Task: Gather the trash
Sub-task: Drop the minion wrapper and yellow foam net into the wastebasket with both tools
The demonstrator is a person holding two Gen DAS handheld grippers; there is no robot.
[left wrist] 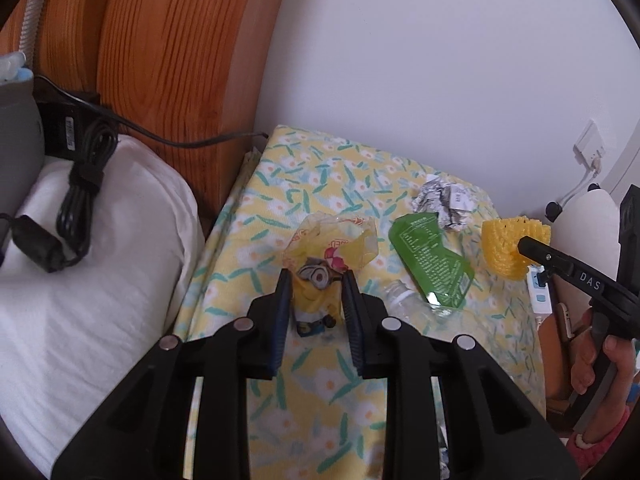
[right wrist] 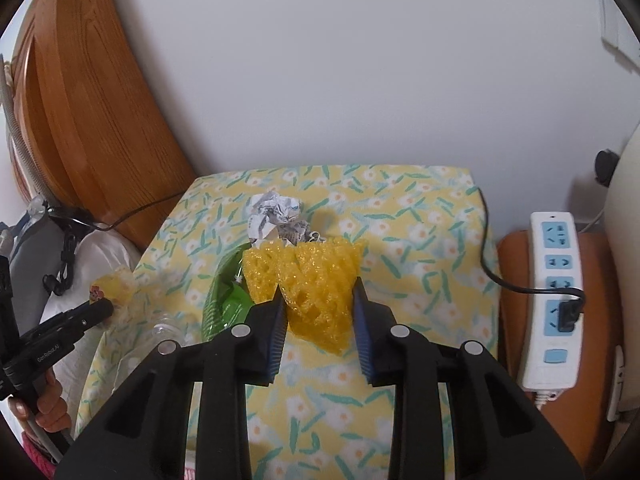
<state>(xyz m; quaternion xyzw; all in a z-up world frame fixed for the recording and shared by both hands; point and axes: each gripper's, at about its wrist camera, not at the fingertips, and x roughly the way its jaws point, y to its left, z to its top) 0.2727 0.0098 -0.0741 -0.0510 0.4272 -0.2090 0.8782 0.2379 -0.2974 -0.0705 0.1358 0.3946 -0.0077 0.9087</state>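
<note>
Gripping crinkled yellow foam net [right wrist: 320,288], seemingly.

Crumpled paper [right wrist: 276,216] behind foam net [right wrist: 316,292]

A plain white wall [right wrist: 340,60] rises behind the tabletop's far edge, the tabletop draped in a yellow flowered cloth [right wrist: 420,216]. Off its left edge stands a varnished orange-brown wooden headboard [left wrist: 160,60] above a white pillow [left wrist: 100,260] (soft, even light). Beside its right edge lies a white power strip [right wrist: 554,300].
</note>
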